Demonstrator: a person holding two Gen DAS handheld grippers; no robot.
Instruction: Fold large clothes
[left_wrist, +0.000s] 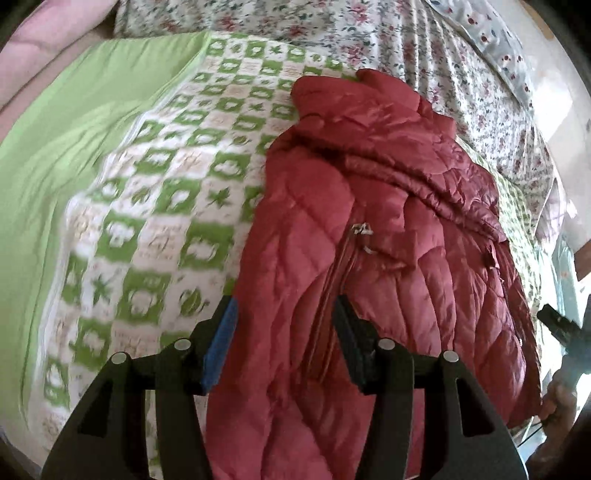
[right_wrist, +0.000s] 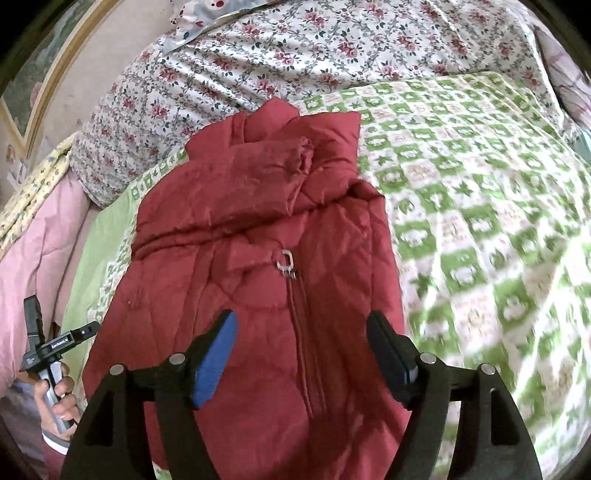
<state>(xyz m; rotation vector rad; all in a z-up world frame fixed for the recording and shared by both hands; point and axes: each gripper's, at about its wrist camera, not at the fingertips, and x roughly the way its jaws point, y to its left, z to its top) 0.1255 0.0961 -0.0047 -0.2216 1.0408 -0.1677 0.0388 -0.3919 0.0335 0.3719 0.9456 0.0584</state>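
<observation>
A red quilted jacket (left_wrist: 388, 229) (right_wrist: 258, 229) lies on the bed, zipped up, with its sides folded in and the collar end far from me. Its metal zip pull (right_wrist: 286, 260) sits near the middle. My left gripper (left_wrist: 284, 317) hovers open over the jacket's near left edge, one finger above the blanket and the other above the red fabric. My right gripper (right_wrist: 301, 317) stands open above the zip line with nothing pinched between its pads. In the right wrist view a hand (right_wrist: 59, 391) holds the other tool at the far left.
The jacket rests on a green-and-white checked blanket (left_wrist: 166, 192) (right_wrist: 480, 221). A floral duvet (right_wrist: 295, 48) is bunched at the far end. A pink quilt (right_wrist: 33, 258) lies along the left edge in the right wrist view, and a plain green sheet (left_wrist: 74, 129) lies left in the left wrist view.
</observation>
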